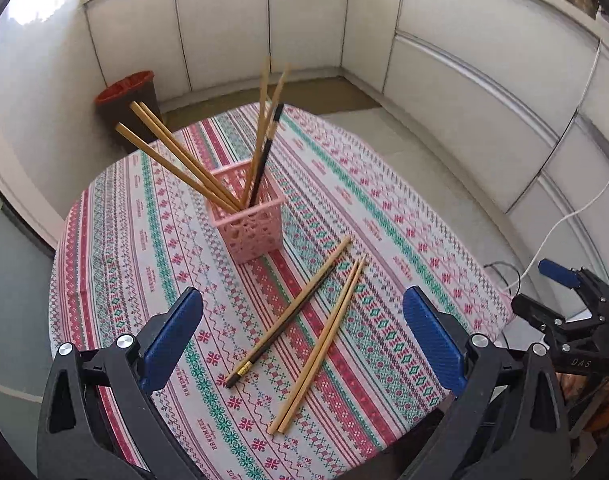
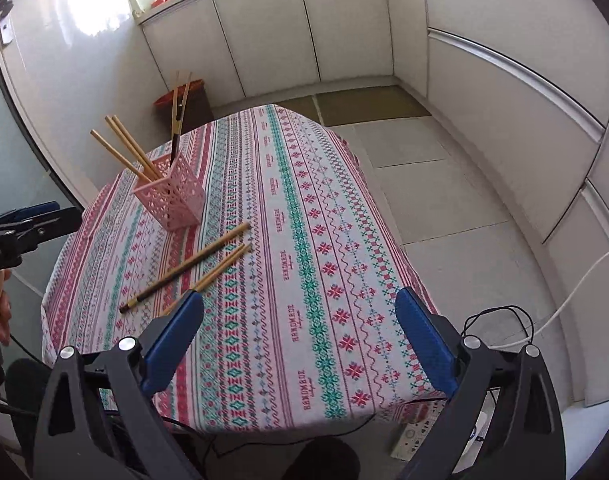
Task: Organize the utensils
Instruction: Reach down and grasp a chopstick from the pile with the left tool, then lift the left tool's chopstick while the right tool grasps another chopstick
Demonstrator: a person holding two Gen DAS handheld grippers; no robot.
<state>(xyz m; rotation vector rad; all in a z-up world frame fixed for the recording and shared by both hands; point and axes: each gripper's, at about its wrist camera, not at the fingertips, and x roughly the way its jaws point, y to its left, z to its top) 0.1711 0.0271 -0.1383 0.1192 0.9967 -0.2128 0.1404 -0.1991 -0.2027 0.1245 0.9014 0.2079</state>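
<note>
Left tongs [image 1: 302, 322] spread wide above desk [image 1: 384, 216], nothing gripped, with dark chopstick [image 1: 288, 312] and pale pair [image 1: 324, 344] lying flat on the cloth between the pads. Right tongs [image 2: 300, 336] equally wide and empty over bare cloth near the front edge, same loose sticks just beyond left pad [image 2: 172, 340]. Pink basket [image 1: 250, 216] stood upright mid-desk behind the loose sticks, holding more chopsticks [image 1: 180, 156] that leaned out of its top; red bin [image 1: 128, 96] sat on the floor past the far edge.

Left tongs [image 1: 302, 330] gape above loose chopsticks [image 1: 304, 332] on the tablecloth [image 1: 144, 240]; pink basket [image 1: 250, 220] holds others.
</note>
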